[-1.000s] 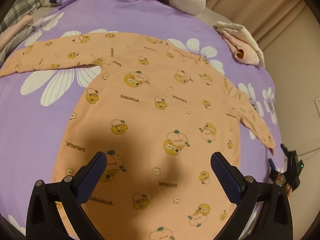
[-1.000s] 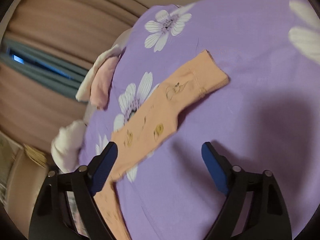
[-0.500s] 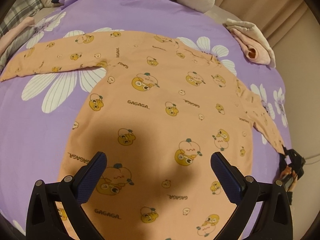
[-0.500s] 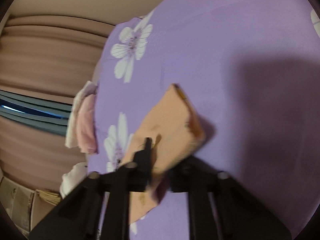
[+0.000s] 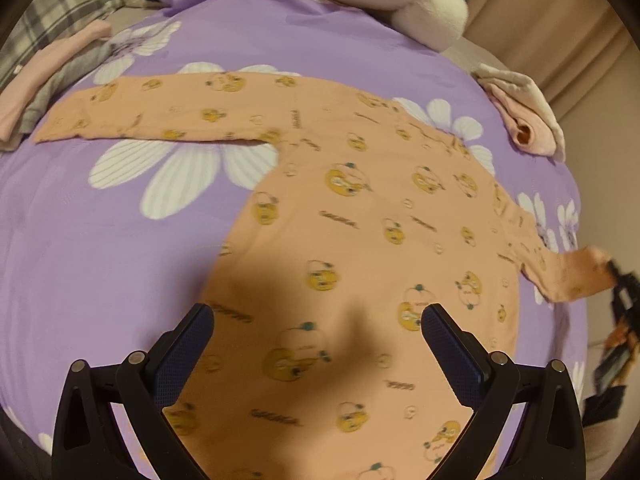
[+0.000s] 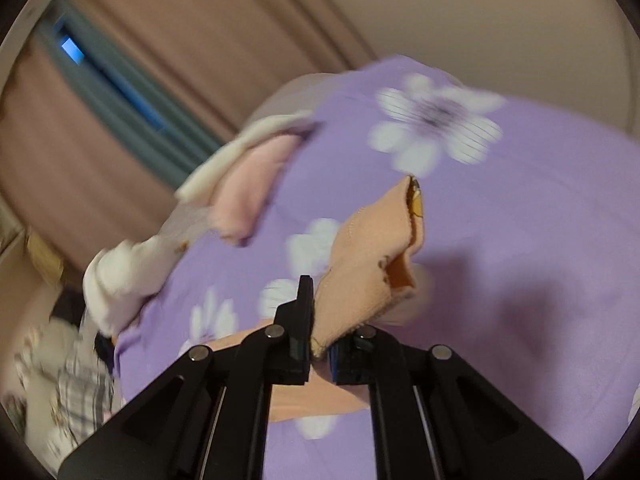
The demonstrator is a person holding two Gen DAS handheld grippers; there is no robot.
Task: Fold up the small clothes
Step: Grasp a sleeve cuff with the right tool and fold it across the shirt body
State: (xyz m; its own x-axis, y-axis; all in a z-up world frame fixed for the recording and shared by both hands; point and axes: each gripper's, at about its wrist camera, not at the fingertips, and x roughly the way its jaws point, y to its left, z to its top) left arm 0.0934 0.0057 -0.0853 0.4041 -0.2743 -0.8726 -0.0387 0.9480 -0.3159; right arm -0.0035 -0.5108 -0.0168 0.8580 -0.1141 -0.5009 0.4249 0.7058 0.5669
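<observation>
L gripper (image 5: 318,344) open over peach shirt (image 5: 360,248) – R sleeve (image 5: 560,272) lifted

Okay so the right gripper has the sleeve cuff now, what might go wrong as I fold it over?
The right gripper pinches only the sleeve cuff near its edge, so it may slip out mid-fold. The left gripper hangs open above the orange shirt, pinning nothing, so the body may drag or bunch on the purple bedspread.
</observation>
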